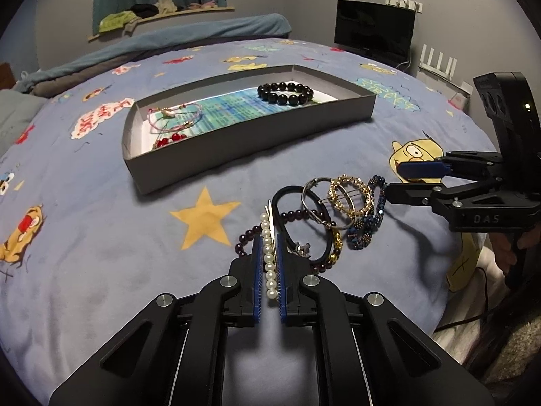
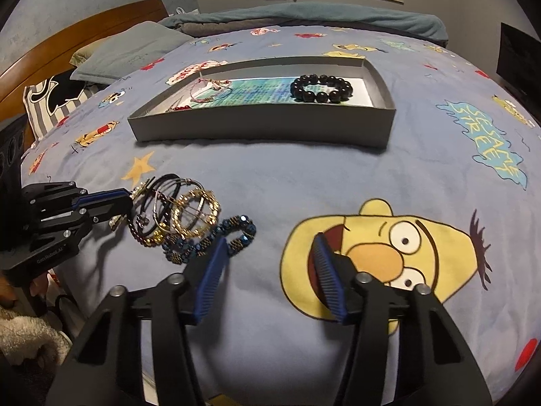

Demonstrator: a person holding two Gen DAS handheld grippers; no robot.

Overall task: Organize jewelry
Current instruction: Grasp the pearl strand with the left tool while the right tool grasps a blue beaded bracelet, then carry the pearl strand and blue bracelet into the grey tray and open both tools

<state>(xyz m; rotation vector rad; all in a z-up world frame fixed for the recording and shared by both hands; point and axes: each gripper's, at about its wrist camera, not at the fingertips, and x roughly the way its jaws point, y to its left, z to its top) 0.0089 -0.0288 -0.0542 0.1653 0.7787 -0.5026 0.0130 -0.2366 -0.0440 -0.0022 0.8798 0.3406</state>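
Note:
A grey box [image 1: 236, 142] on the bed holds a black bead bracelet [image 1: 285, 92] and thin pink and red string bracelets [image 1: 172, 120]; the box also shows in the right wrist view [image 2: 263, 125]. My left gripper [image 1: 269, 237] is shut on a pearl hair clip [image 1: 268, 260], at the near edge of a jewelry pile [image 1: 331, 216]. The pile has a gold ring clip [image 1: 350, 194], a blue beaded bracelet [image 2: 209, 242], a dark bead bracelet and a black hair tie. My right gripper [image 2: 270, 247] is open and empty, just right of the pile.
The bed has a blue cartoon-print blanket [image 2: 372, 176]. Pillows [image 2: 128, 50] and a wooden headboard [image 2: 84, 34] lie at the left in the right wrist view. A black monitor [image 1: 373, 30] stands beyond the bed. A shelf with clothes [image 1: 152, 17] hangs on the wall.

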